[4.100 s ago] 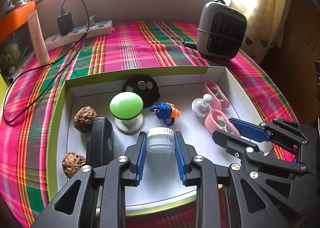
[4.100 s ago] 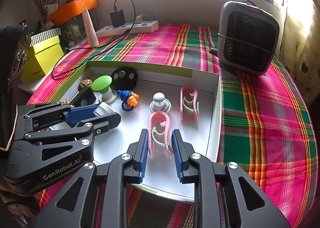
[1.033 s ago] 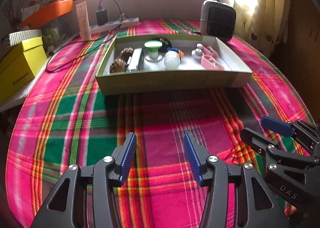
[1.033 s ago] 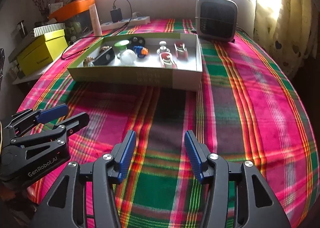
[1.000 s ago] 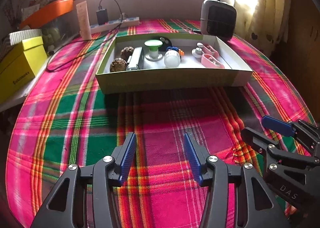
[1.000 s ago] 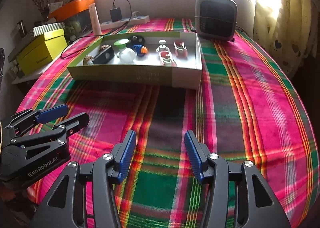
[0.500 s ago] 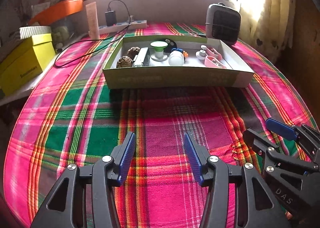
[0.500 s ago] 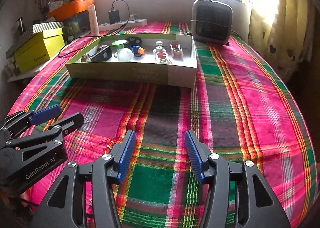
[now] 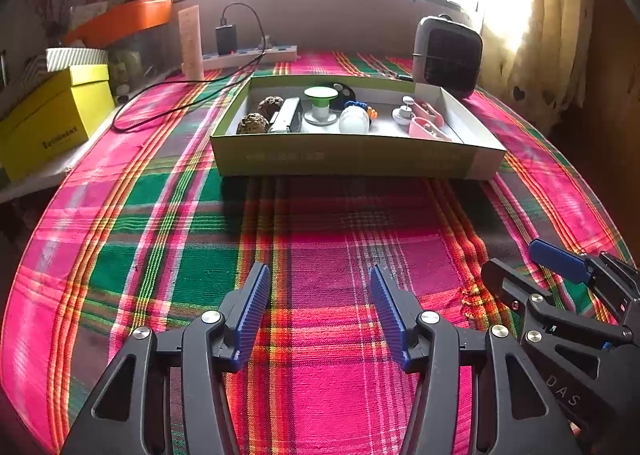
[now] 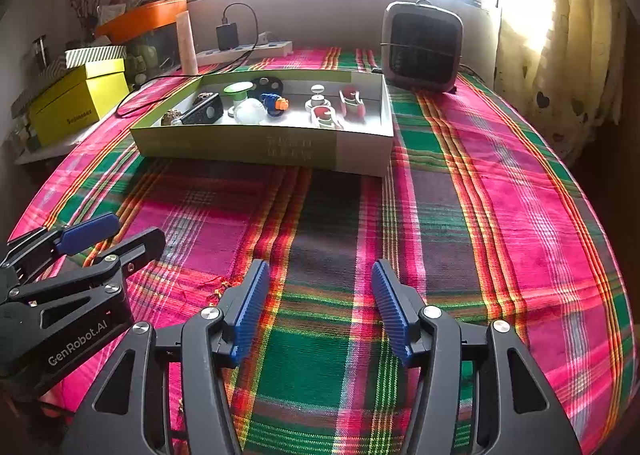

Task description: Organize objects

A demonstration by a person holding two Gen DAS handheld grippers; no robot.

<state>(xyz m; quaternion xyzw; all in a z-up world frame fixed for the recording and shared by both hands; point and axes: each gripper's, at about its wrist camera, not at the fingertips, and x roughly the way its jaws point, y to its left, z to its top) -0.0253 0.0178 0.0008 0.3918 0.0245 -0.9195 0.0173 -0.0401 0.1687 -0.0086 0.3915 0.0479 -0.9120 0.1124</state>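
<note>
A shallow green-sided box (image 9: 352, 157) (image 10: 240, 145) sits far ahead on the plaid cloth. Inside lie two walnuts (image 9: 253, 123), a dark speaker (image 10: 204, 111), a green-topped stand (image 9: 320, 95), a white jar (image 9: 354, 119), a blue-and-orange toy (image 10: 274, 103) and pink clips (image 9: 428, 127). My left gripper (image 9: 318, 295) hovers low over bare cloth, well short of the box, its jaws opening with nothing between them. My right gripper (image 10: 318, 295) hangs beside it, jaws also opening and empty. Each shows in the other's view: the left gripper (image 10: 112, 233), the right gripper (image 9: 520, 263).
A grey fan heater (image 10: 422, 47) stands behind the box on the right. A power strip with charger and cable (image 9: 248, 53) lies at the back. Yellow boxes (image 9: 52, 121) and an orange bin (image 10: 140, 19) line the left edge. Curtains (image 10: 568, 55) hang at right.
Both grippers have pulled far back from the box since the earliest frames, leaving the jar and pink clip inside it. Over the last second both pairs of fingers have spread slightly wider.
</note>
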